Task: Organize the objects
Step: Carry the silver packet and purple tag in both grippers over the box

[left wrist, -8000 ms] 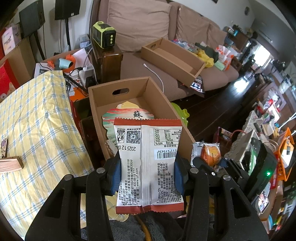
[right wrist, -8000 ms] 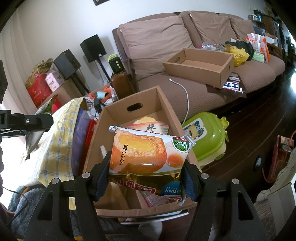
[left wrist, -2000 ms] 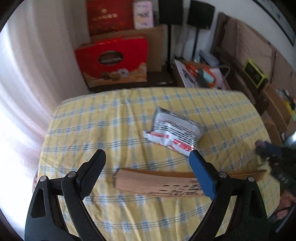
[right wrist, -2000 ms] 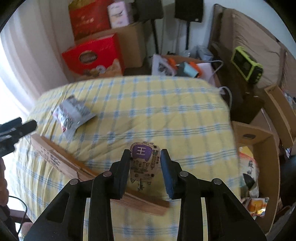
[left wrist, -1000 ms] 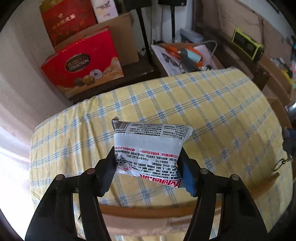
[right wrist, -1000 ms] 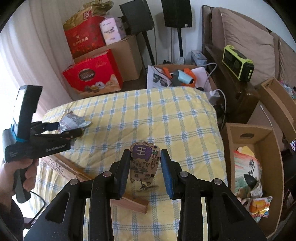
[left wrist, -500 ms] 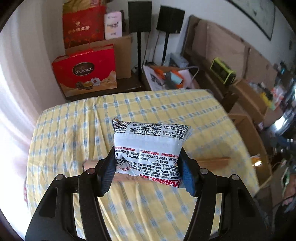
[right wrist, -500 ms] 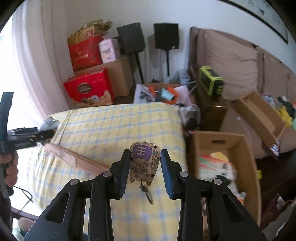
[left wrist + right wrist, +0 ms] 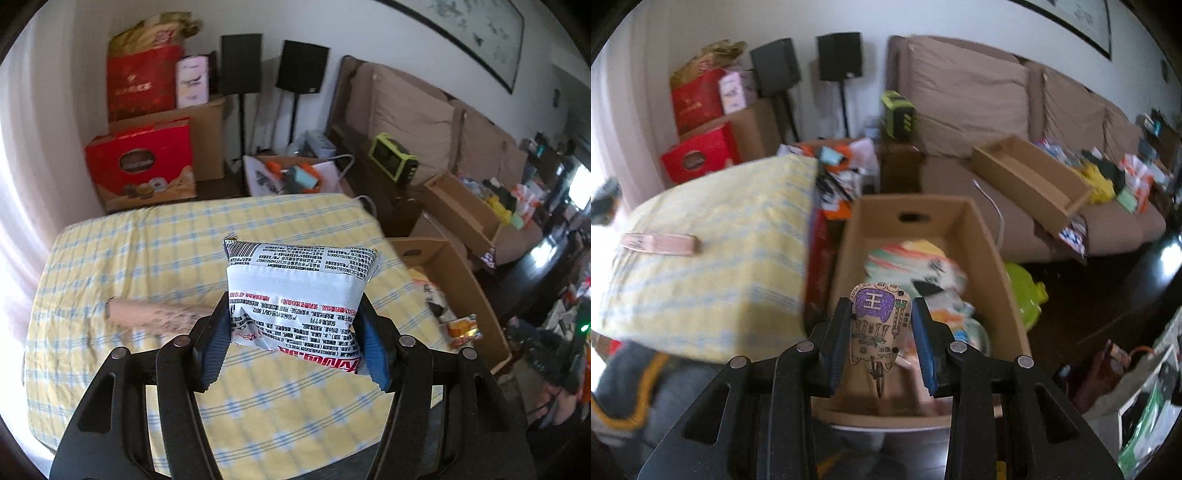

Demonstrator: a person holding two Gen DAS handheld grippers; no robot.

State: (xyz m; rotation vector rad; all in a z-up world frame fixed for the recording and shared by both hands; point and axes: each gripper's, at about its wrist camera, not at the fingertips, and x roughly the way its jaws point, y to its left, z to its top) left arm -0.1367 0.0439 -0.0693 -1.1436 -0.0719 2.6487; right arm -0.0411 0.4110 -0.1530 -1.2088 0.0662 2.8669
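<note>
Both jaws gripping: snack pack (image 9: pixel 295 295), keychain (image 9: pixel 878 325)

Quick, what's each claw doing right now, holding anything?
Left claw: closed on a white snack packet.
Right claw: closed on a small keychain tag with a purple patch.

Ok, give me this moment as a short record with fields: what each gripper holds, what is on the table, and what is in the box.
left gripper: shut on white printed snack packet
right gripper: shut on tan wooden keychain tag with purple glitter patch
yellow checked tablecloth: flat cardboard strip lies on it
open brown cardboard box: beside the table, holds colourful snack packets
tag position: in front of the box opening in the right wrist view
</note>
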